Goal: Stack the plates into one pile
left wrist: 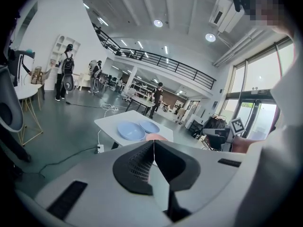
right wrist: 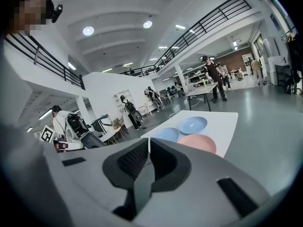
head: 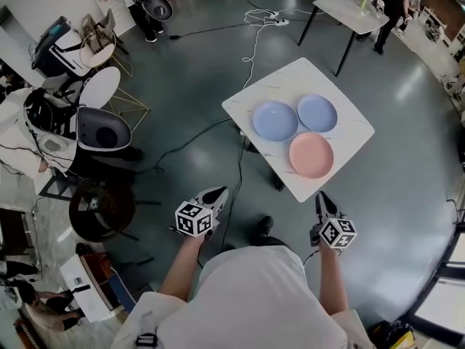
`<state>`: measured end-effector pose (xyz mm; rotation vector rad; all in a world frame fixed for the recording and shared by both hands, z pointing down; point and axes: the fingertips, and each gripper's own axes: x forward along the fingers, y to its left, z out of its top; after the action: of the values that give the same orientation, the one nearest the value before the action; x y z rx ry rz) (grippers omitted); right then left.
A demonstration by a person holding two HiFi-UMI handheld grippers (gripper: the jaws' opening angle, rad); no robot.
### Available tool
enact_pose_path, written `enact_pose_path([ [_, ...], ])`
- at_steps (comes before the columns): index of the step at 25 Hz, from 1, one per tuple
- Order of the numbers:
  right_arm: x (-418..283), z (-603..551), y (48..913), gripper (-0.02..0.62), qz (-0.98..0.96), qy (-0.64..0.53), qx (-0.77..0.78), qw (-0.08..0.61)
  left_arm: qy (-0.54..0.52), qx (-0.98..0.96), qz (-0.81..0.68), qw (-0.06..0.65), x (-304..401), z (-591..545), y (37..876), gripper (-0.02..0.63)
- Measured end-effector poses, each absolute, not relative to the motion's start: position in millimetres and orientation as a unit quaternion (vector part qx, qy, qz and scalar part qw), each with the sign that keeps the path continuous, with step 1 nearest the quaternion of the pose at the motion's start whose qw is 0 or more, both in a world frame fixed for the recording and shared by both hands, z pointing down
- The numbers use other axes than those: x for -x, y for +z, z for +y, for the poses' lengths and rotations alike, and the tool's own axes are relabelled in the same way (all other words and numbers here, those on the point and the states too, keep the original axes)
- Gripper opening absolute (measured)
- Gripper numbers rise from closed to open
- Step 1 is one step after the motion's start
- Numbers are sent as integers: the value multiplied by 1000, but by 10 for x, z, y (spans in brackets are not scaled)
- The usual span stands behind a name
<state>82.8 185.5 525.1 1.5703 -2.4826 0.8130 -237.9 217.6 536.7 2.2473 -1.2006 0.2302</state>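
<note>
3 unstacked mid-frame on worktop: blue plate, smaller blue plate, pink plate (nearest lower edge, thin margin). Left claw, right claw both closed, empty, over floor below worktop.

Two blue plates, one pink plate

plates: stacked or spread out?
Spread out: left blue plate, right blue plate and pink plate lie side by side on the white table, none atop another.

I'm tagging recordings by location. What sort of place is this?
Likely a big open-plan lab or studio hall: polished grey floor, a railed mezzanine overhead, and white tables with power cables trailing between them.
</note>
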Motion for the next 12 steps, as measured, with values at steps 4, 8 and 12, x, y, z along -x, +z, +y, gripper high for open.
enact_pose_path([
  [4, -940, 1539, 5278, 31, -817, 267, -509, 40, 85, -838, -456, 289, 2268, 1918, 5375, 14],
  [8, -1105, 1261, 5340, 31, -820, 272, -503, 43, 80, -835, -466, 282, 2108, 1639, 5350, 14],
  [12, -1333, 977, 5431, 31, -821, 278, -496, 48, 80, -832, -471, 283, 1870, 1368, 5387, 14],
])
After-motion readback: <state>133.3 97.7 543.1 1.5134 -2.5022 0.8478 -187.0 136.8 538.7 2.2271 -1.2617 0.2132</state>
